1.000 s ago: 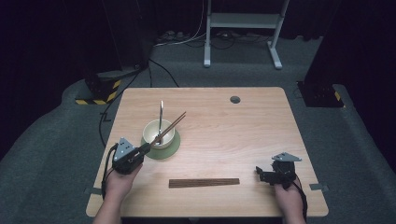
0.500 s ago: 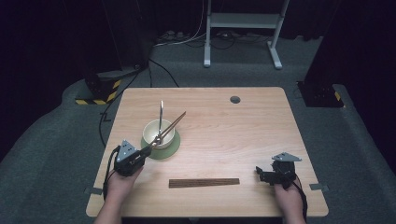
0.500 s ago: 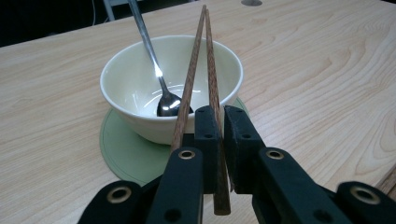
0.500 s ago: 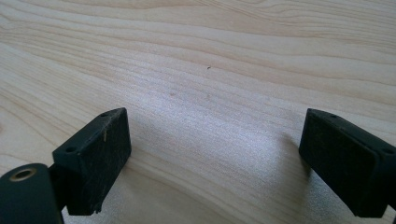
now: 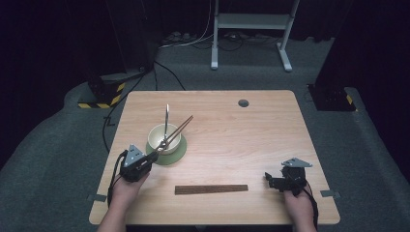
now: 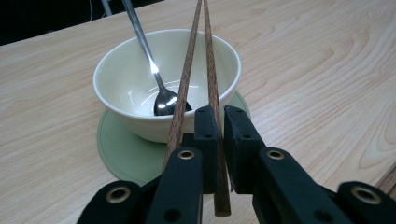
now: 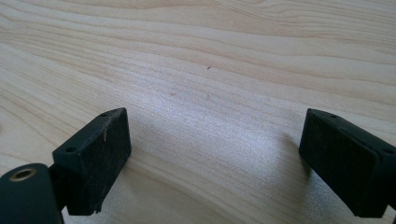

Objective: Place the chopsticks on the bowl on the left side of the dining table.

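A cream bowl point(image 5: 164, 137) point(image 6: 126, 79) stands on a green round mat point(image 5: 178, 153) point(image 6: 121, 149) at the left of the table. A metal spoon point(image 5: 167, 116) point(image 6: 140, 37) leans in the bowl. My left gripper point(image 5: 157, 153) point(image 6: 222, 116) sits at the mat's near-left edge, shut on a pair of brown chopsticks point(image 5: 179, 129) point(image 6: 210, 60) that slant over the bowl. One stick is pinched between the pads; the other runs along the outside of the left jaw. My right gripper point(image 5: 267, 179) point(image 7: 215, 140) rests open on bare wood at the near right, nothing between its jaws.
A dark wooden strip point(image 5: 211, 189) point(image 6: 387, 179) lies flat near the front edge between the two hands. The table point(image 5: 270, 140) has a round cable hole point(image 5: 243, 103) at the far right. Cables and a metal stand point(image 5: 251, 21) are on the floor beyond.
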### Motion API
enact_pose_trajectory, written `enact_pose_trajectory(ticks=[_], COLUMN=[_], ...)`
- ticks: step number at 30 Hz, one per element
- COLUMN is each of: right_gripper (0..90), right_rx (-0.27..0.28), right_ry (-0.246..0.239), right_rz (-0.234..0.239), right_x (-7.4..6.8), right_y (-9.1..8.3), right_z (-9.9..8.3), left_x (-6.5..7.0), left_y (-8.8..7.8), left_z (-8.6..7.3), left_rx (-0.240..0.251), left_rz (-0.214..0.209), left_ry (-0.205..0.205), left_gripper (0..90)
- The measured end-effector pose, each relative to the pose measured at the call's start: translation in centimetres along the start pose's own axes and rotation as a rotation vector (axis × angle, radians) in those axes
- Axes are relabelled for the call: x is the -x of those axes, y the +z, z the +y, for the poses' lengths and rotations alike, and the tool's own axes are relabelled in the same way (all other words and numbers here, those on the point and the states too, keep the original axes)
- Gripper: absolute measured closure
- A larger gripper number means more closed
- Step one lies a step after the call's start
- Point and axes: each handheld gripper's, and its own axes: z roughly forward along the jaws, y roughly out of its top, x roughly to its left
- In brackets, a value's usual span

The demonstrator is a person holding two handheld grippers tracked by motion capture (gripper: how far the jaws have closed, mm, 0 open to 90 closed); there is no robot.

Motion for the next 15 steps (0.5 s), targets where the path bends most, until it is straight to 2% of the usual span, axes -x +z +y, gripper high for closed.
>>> enact_pose_trajectory(ticks=[10,15], right_gripper=[8.8,8.8], right_rx=[0.002,0.002], right_ry=[0.001,0.000], right_rz=[-0.002,-0.002], right_x=[-0.01,-0.01], right_y=[0.02,0.02], right_z=[-0.01,-0.01], left_x=[0.12,0.43], left_y=[0.17,-0.08], left_z=[0.09,0.21], left_rx=[-0.003,0.013], left_rz=[0.006,-0.001], left_ry=[0.022,0.026], left_gripper=[83.1,77.4])
